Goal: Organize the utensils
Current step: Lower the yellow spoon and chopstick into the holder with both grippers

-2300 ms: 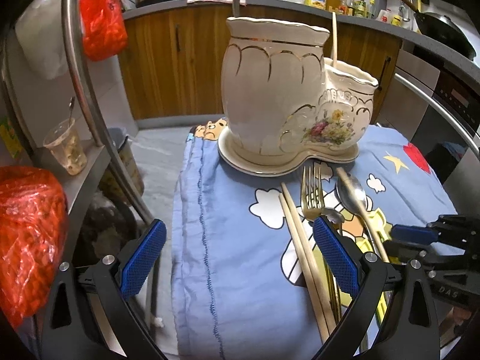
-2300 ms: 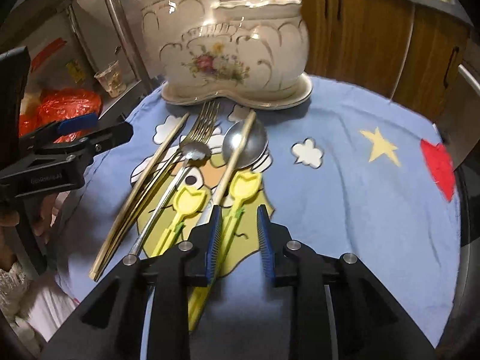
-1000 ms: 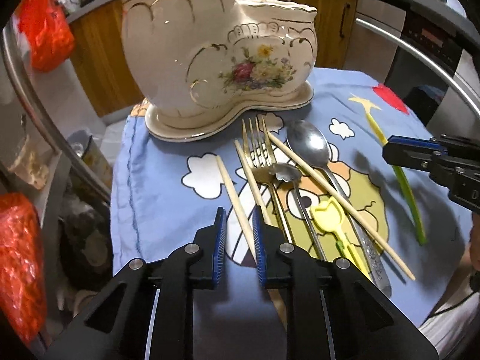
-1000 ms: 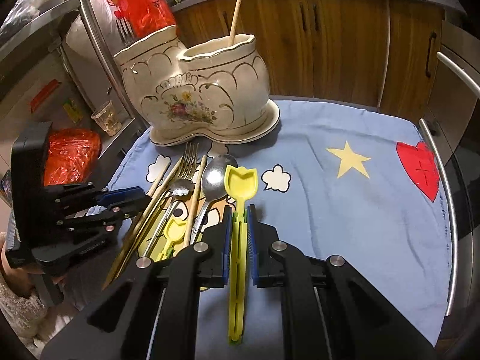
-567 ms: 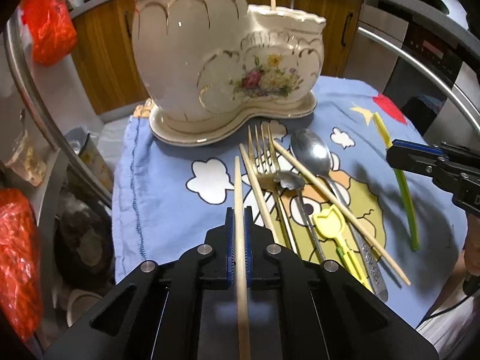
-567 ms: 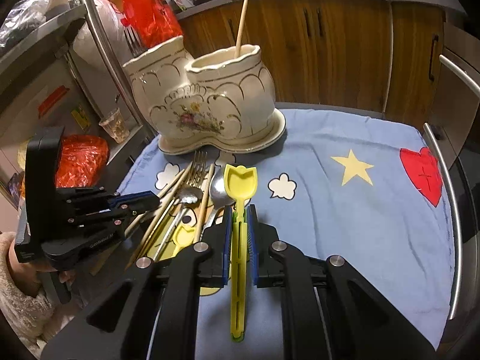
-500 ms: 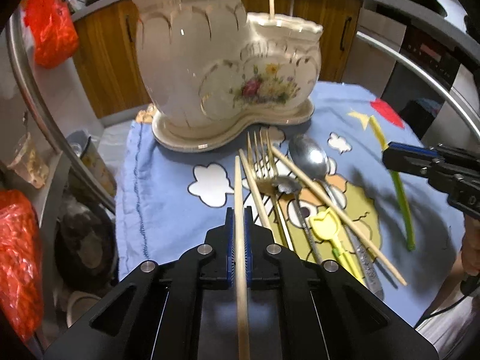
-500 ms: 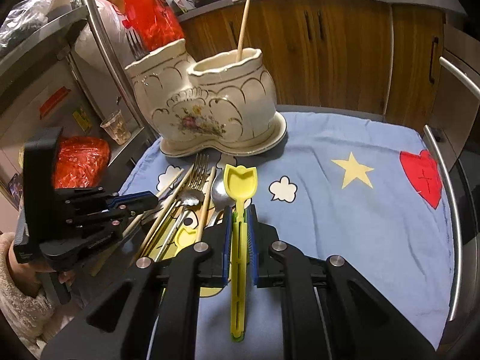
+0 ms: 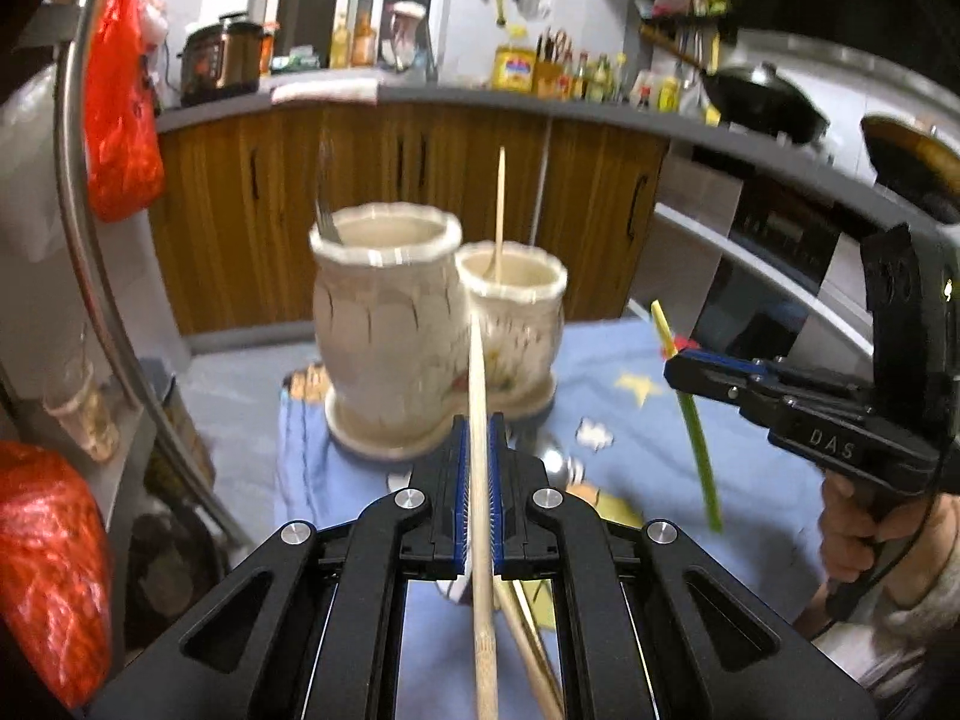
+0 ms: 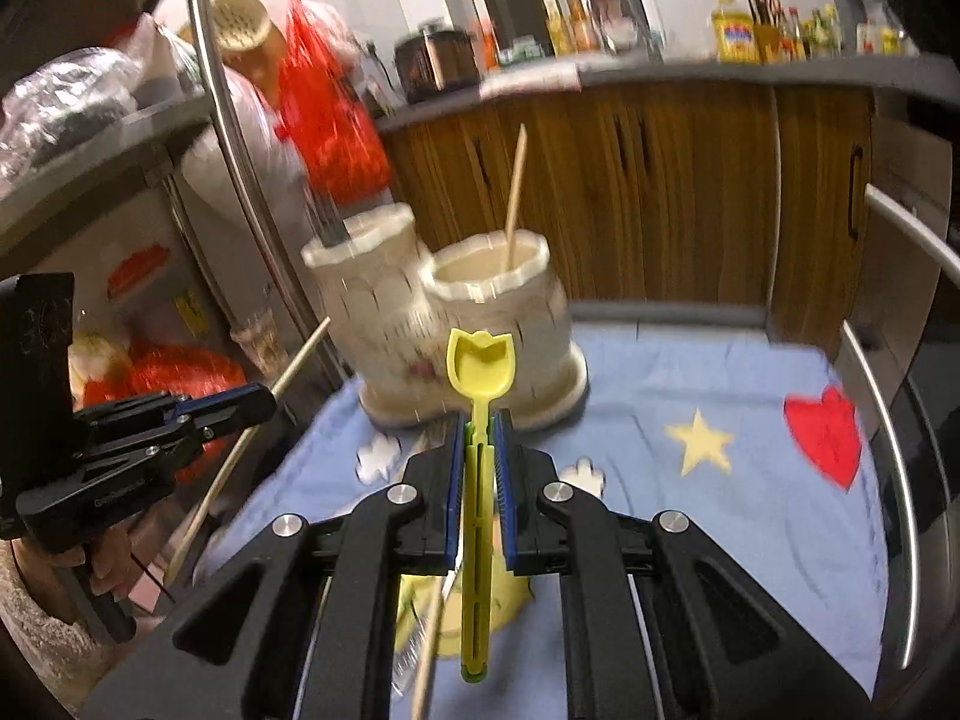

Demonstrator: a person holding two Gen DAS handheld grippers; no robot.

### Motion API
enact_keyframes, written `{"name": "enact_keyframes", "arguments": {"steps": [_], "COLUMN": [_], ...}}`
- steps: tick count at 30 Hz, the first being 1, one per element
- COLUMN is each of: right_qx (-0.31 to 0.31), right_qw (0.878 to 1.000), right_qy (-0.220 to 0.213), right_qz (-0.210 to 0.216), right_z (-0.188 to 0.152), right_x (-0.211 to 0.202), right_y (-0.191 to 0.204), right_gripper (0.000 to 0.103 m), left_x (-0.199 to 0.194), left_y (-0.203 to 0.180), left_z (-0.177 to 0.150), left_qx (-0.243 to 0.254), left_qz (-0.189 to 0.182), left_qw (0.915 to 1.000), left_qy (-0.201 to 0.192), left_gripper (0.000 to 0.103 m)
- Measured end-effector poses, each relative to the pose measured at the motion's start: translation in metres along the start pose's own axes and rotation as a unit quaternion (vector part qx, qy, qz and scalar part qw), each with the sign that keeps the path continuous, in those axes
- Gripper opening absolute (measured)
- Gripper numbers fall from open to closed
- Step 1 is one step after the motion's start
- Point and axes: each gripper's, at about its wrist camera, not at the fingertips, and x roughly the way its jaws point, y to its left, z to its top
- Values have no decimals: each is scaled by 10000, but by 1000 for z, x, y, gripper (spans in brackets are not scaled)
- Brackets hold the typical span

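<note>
My left gripper is shut on a wooden chopstick and holds it raised, pointing at the cream two-part ceramic holder. The holder's taller pot has a fork in it, the lower pot a chopstick. My right gripper is shut on a yellow tulip-shaped utensil, lifted above the blue cloth before the holder. The left gripper with its chopstick shows at left in the right wrist view; the right gripper shows at right in the left wrist view.
More utensils lie on the cloth under the grippers: a spoon and another chopstick. A metal rail and red bags stand at left. Wooden cabinets are behind. A rail bounds the right edge.
Both grippers have risen well above the cloth with their utensils. The view now looks level at the holder's rims instead of down on the cloth.
</note>
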Motion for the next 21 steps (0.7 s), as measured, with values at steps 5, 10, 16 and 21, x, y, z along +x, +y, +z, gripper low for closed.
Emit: {"name": "enact_keyframes", "arguments": {"steps": [5, 10, 16, 21], "right_qx": [-54, 15, 278, 274], "right_qw": [9990, 9957, 9885, 9852], "right_qy": [-448, -926, -1484, -1693], "right_qz": [26, 84, 84, 32], "right_z": [36, 78, 109, 115], "right_x": [2, 9, 26, 50], "right_y": [4, 0, -16, -20], "right_gripper": [10, 10, 10, 10], "left_x": [-15, -17, 6, 31], "left_y": [7, 12, 23, 27], "left_z": [41, 86, 124, 143], "left_qx": [16, 28, -127, -147], "left_qz": [-154, -77, 100, 291], "left_qw": [9980, 9912, 9819, 9762], "left_qy": [-620, -1321, -1885, -2144], "left_gripper": [6, 6, 6, 6]}}
